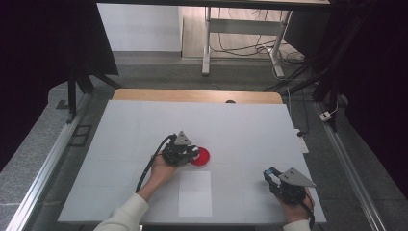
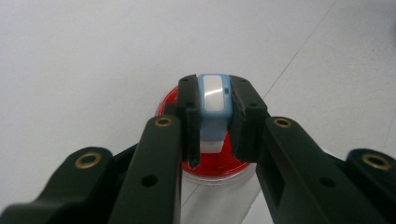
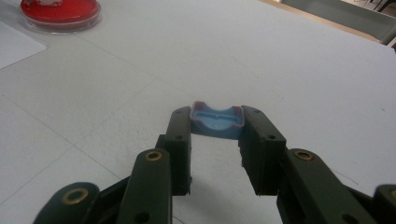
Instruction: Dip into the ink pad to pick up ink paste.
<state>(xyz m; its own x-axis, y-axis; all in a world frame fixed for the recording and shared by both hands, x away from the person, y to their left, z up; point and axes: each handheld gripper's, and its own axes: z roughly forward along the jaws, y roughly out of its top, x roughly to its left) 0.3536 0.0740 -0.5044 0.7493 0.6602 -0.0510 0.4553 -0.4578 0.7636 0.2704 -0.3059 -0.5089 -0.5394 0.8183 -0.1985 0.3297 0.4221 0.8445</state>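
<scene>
A red dish (image 2: pixel 212 168) sits near the middle of the white table (image 1: pixel 144 130), just beyond a sheet of white paper (image 1: pixel 195 193), and your left gripper (image 2: pixel 214 100) holds a small pale-blue-and-white piece (image 2: pixel 214 105) directly over it. The jaws are clamped on the piece's two sides, closed as far as it allows. To finish this well, keep the piece upright and centred above the dish, lower it straight, and loosen only once it rests. Well apart, near the table's front right corner, your right gripper (image 3: pixel 217 122) pinches a blue cap-like part (image 3: pixel 217 122) at its fingertips, jaws shut against its sides, low over the table; whether it touches cannot be told.
</scene>
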